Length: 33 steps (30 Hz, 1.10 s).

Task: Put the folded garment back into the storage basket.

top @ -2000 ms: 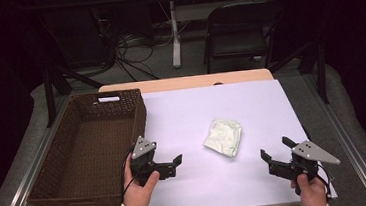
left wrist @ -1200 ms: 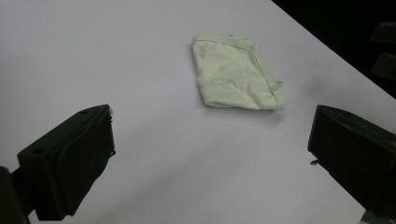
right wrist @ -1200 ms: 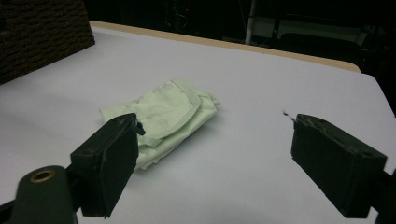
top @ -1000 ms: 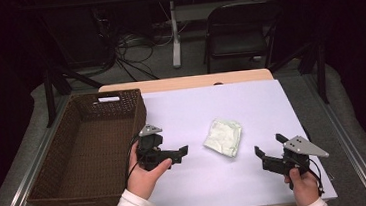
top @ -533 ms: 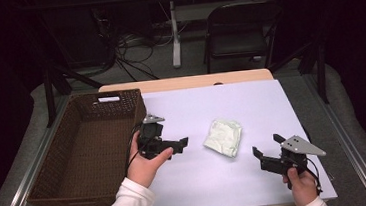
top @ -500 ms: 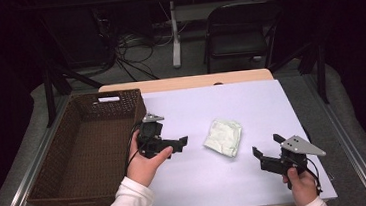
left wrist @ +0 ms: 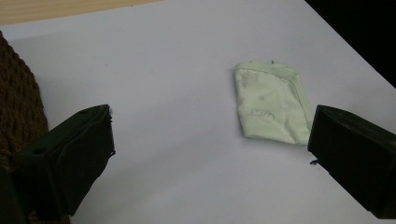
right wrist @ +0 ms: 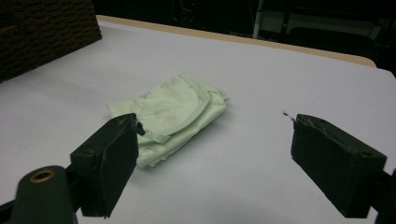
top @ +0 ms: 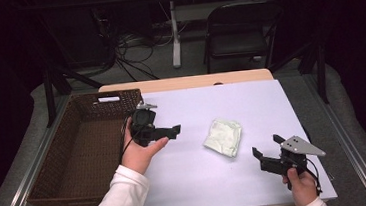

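A folded pale green cloth [top: 222, 137] lies flat on the white table cover [top: 221, 99], right of centre. My left gripper [top: 175, 130] is held above the cover between the basket and the cloth, pointing right at the cloth. In the left gripper view its jaws stand wide apart around bare cover [left wrist: 212, 163], with the cloth [left wrist: 271, 102] ahead, nearer the right jaw. My right gripper [top: 267, 146] hovers at the near right, aimed at the cloth. The right gripper [right wrist: 219, 163] is open too, with the cloth [right wrist: 173, 112] just beyond its left jaw. Nothing is held.
A brown wicker basket [top: 83, 157] stands empty along the table's left side; its wall [right wrist: 46, 32] appears far left in the right gripper view. Beyond the wooden far edge [top: 184, 82] are a black folding chair [top: 242, 27] and floor cables.
My left gripper has moved away from the person and to the right, nearer the cloth. The right gripper has shifted slightly left toward the cloth. The cloth has not moved.
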Tool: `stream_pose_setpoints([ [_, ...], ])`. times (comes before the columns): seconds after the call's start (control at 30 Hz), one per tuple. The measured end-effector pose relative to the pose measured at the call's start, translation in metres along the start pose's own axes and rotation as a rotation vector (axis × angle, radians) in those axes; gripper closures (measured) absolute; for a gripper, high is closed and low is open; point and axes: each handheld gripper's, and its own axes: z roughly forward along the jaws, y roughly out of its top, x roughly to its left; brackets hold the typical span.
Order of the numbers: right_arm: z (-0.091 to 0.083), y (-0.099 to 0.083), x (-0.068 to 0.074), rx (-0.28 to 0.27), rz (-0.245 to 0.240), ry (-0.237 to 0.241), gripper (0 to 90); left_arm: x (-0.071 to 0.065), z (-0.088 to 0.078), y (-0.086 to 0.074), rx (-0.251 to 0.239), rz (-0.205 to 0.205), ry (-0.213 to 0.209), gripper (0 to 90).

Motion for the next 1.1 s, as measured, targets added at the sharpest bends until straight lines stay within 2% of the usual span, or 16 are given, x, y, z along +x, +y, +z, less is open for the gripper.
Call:
stream_pose_setpoints([
  [0.07, 0.001, 0.000, 0.000, -0.002, 0.008, 0.001, 14.6, 0.002, 0.000, 0.003, -0.006, 0.007, 0.000, 0.4],
  [0.43, 0.001, -0.001, -0.001, 0.008, 0.012, 0.010, 14.6, 0.009, -0.001, 0.014, -0.003, -0.072, -0.008, 0.4],
  [0.57, 0.002, -0.001, -0.001, 0.009, 0.012, 0.011, 14.6, 0.011, -0.001, 0.017, 0.009, -0.077, 0.001, 0.4],
  [0.63, 0.002, -0.001, -0.001, 0.011, 0.010, 0.011, 14.6, 0.012, 0.000, 0.019, 0.007, -0.068, 0.010, 0.4],
  [0.73, 0.002, -0.001, 0.000, 0.012, 0.011, 0.013, 14.6, 0.013, 0.000, 0.022, 0.001, -0.030, 0.036, 0.4],
  [1.03, 0.002, -0.001, -0.001, 0.013, 0.009, 0.016, 14.6, 0.010, 0.008, 0.031, -0.006, 0.021, 0.073, 0.4],
  [1.1, 0.002, -0.001, -0.001, 0.015, 0.010, 0.019, 14.6, 0.009, 0.010, 0.033, -0.010, 0.034, 0.069, 0.4],
])
